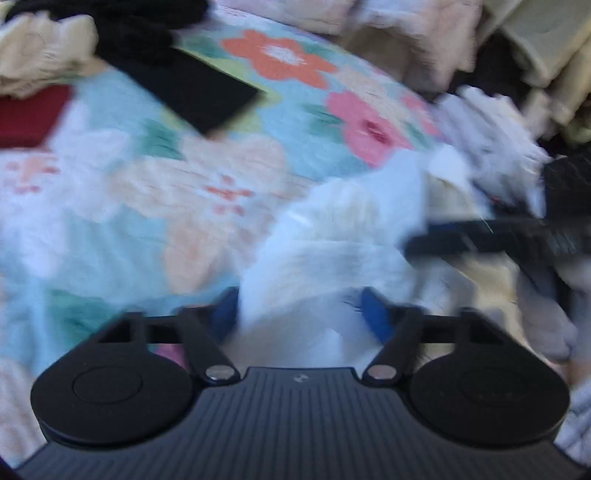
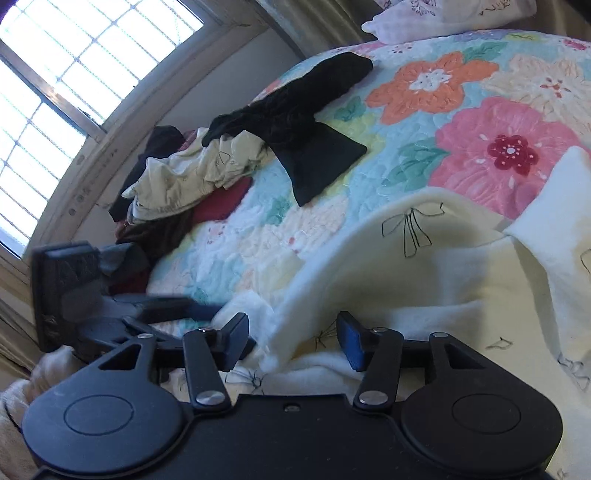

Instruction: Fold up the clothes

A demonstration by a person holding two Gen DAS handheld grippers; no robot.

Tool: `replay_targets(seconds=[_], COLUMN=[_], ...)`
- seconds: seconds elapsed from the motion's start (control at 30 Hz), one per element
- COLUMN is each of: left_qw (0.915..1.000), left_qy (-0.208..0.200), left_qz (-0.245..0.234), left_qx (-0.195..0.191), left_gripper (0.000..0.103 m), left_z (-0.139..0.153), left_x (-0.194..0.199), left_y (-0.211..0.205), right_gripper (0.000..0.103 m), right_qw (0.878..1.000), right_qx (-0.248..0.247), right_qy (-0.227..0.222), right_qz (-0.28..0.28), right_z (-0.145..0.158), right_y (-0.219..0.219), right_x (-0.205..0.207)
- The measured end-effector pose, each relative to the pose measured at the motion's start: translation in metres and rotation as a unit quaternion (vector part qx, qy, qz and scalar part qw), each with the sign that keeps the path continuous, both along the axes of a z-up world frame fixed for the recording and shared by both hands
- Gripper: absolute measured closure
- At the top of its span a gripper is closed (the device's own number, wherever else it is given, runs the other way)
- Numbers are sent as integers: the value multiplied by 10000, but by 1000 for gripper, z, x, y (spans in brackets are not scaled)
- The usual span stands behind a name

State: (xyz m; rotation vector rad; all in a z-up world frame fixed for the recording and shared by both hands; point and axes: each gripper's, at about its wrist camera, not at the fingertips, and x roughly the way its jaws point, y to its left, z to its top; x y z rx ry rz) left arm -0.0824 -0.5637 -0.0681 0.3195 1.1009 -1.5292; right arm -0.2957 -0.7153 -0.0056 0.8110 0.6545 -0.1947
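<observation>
A cream garment with black bow prints [image 2: 424,266] lies on the floral quilt [image 2: 480,110]. In the blurred left wrist view its pale cloth [image 1: 325,258] runs up between the blue pads of my left gripper [image 1: 299,314], whose jaws stand apart around it. My right gripper [image 2: 295,336] is open, with an edge of the garment lying between its fingers. My left gripper also shows in the right wrist view [image 2: 110,310], at the left, with its tip at the garment's edge.
A heap of clothes [image 2: 184,177] in cream, black and dark red lies at the quilt's far side under a window [image 2: 74,66]. A black garment [image 2: 314,147] lies spread beside it. A pillow [image 2: 443,14] lies at the bed's head.
</observation>
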Motion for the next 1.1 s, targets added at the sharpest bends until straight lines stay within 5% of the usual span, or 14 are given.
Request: replay_targets(seconds=[0.03, 0.13, 0.17, 0.2, 0.43, 0.73, 0.87, 0.97, 1.1], left_qw=[9996, 9947, 9945, 9943, 9823, 9485, 9349, 9239, 9232], left_qy=[-246, -873, -897, -904, -1276, -2379, -2904, -3291, -3321], left_qz=[-106, -267, -151, -6, 622, 1079, 1262, 1221, 1338], left_qx=[-82, -475, -513, -573, -1219, -1790, -1604, -1525, -1398], left_gripper=[101, 101, 101, 101, 100, 100, 100, 100, 100], left_z=[4, 23, 28, 34, 89, 164, 168, 157, 141], left_x=[-11, -42, -46, -48, -29, -34, -34, -39, -40], left_y=[1, 9, 11, 12, 6, -1, -3, 0, 8], right_gripper=[44, 51, 85, 100, 100, 100, 91, 63, 59], right_qw=[9999, 9997, 9995, 9993, 9866, 9615, 9714, 9810, 9856], right_qx=[37, -15, -98, -226, -857, -1068, -1321, -1343, -1135], right_qy=[-66, -225, -279, -271, -1320, -2528, -1971, -1333, -410], right_qz=[-79, -122, -112, -121, -441, -102, -116, -428, -1185], right_z=[-1, -1, -1, -1, 41, 87, 98, 95, 63], right_y=[-4, -7, -6, -6, -5, 14, 14, 1, -26], right_x=[0, 1, 1, 2, -22, -37, -51, -85, -136])
